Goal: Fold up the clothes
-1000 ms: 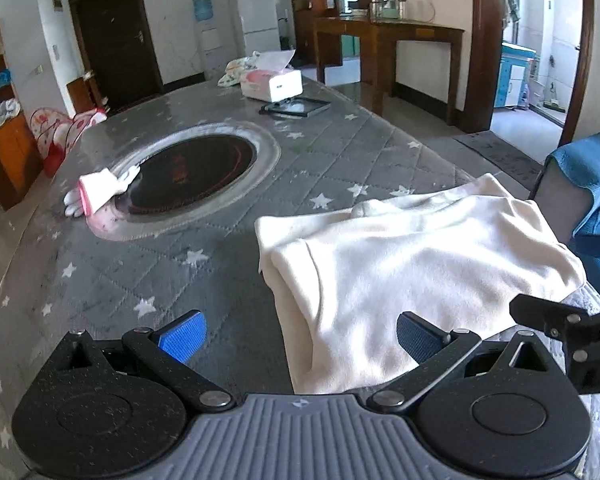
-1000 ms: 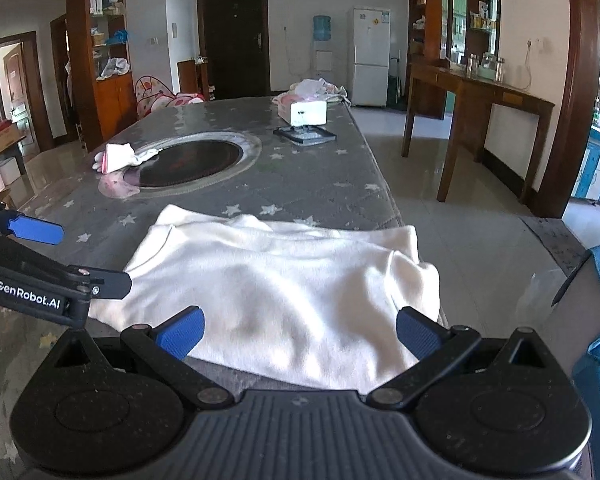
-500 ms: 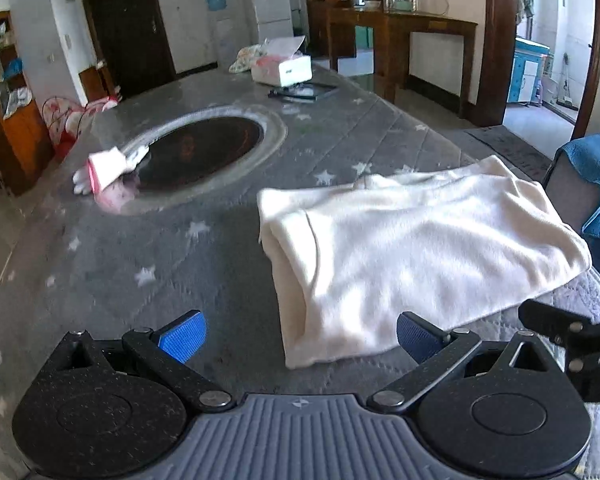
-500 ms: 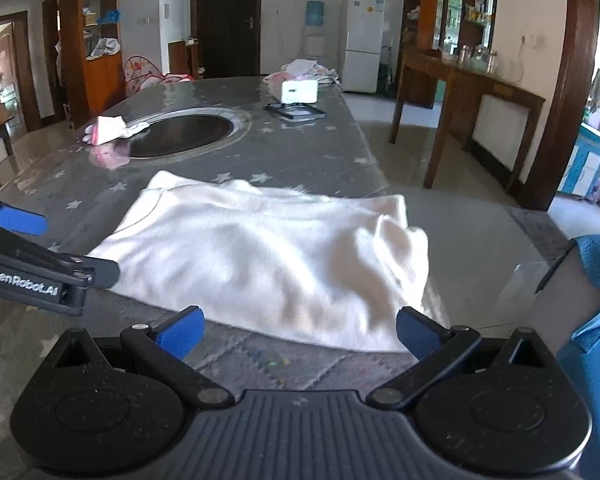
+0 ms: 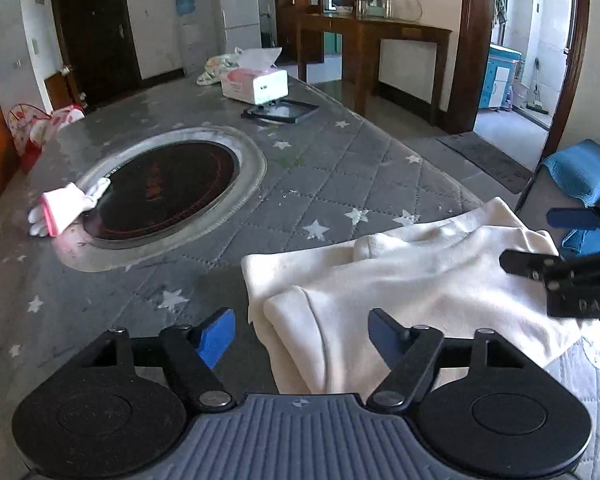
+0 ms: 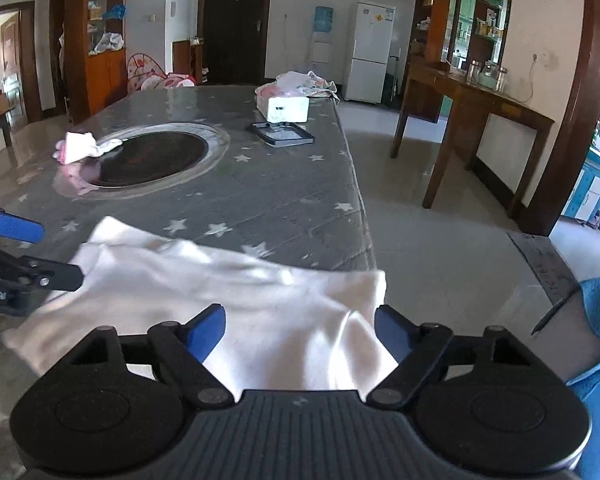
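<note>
Left and right wrist views of a folding task on a grey star-patterned table (image 5: 320, 168). A cream garment (image 5: 412, 284), folded into a rough rectangle, lies at the table's near corner, its long side along the near edge and its right end reaching the right-hand edge of the table. The left gripper (image 5: 302, 330) sits low over the garment's left end with its jaws spread wide, the blue-padded fingertips (image 5: 218, 334) either side of the folded edge and nothing clamped between them. The right gripper (image 6: 300, 326) is likewise wide open over the garment's right end, which it appears to hover above rather than grip; motion blur in this view leaves contact uncertain. Each gripper shows at the margin of the other's view, one at either end of the cloth. Further along the table: a round dark cooktop (image 5: 164, 188) set into the surface, a pink and white glove (image 5: 66, 208) touching its left rim, a tissue box (image 5: 256, 84) near the far end, and a flat black tray (image 5: 280, 110) just in front of the box.
</note>
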{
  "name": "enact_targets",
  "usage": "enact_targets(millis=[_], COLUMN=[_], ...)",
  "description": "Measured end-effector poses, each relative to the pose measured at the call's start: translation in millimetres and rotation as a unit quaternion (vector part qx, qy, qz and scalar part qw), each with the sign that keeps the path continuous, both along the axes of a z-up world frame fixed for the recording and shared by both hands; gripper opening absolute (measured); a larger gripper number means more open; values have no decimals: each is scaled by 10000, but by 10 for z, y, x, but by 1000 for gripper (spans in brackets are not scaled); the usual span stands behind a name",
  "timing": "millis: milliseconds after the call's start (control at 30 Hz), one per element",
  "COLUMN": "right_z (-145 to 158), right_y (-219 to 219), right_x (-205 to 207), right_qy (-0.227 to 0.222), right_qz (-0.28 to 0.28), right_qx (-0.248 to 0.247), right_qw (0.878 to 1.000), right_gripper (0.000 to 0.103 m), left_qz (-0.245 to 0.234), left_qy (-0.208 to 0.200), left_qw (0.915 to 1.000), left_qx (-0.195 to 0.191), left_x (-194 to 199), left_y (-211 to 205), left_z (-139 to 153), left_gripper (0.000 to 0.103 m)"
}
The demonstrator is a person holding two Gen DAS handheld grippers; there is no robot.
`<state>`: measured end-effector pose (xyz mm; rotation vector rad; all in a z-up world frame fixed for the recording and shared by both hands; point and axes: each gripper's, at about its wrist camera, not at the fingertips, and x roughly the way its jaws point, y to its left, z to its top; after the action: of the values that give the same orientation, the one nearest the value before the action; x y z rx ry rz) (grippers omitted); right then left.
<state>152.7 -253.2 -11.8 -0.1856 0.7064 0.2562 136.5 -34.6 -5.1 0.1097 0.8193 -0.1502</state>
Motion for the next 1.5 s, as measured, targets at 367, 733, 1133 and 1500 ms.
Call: enact_targets(millis=[367,733,1133,1500], right_z=[-209,374,-182,363], right_y=[9,16,-45,53], right_x=[313,183,435,246], right_qy=[383,-349,573,-276], right_qz=[275,267,391,492], right_qx=[-118,83,-71,113], right_qw=[9988,9990,9976,9983], right_gripper=[21,0,45,3], left_qz=[-453,-301,-497,-313], left_qy=[238,-227,-352,-598], left_qw=[9987,9987,9960,9943], left_qx=[-17,-355,-650,-825], left_x=[200,160,96,28], left_y=[13,115,117,235], left_z=[-201,147,266,489], left_gripper=[20,5,5,5])
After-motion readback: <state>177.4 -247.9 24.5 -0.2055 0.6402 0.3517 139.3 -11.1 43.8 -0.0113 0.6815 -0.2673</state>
